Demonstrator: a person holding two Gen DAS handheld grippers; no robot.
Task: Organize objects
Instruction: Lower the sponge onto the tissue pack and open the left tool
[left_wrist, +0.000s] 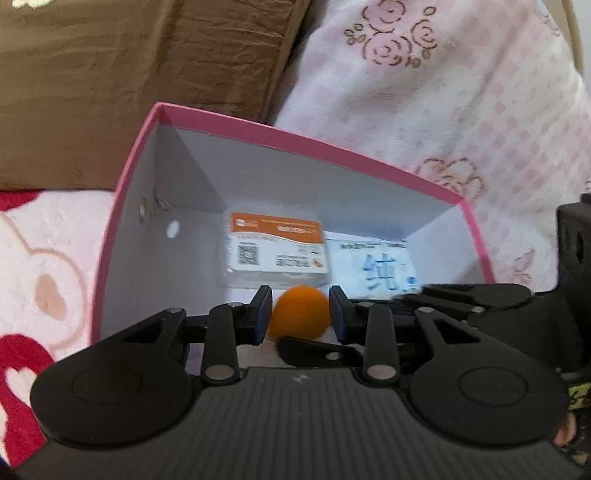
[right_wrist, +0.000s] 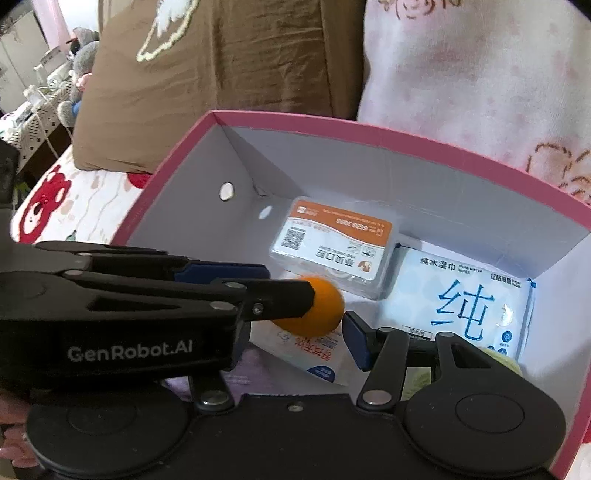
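Left claw (left_wrist: 300, 314): narrowed onto an orange ball (left_wrist: 300, 312), which is held between the pads above the floor of the pink-rimmed box (right_wrist: 369, 136) on the bed. Right claw (right_wrist: 295, 332): partly open, nothing seen gripped, hovering just beside the ball inside the same box.

Step judged: ball to be lowered into the free floor space near the front, clear of the packs, and let go low so that rolling is limited.

Contents: clear case (right_wrist: 332, 247), orange-and-white label with QR code; wipes pack (right_wrist: 465, 295), printed "PURE WATER WIPES" with a large blue character; small sachet (right_wrist: 314, 354), red lettering illegible. "GenRobot.AI" is read on the left claw body.
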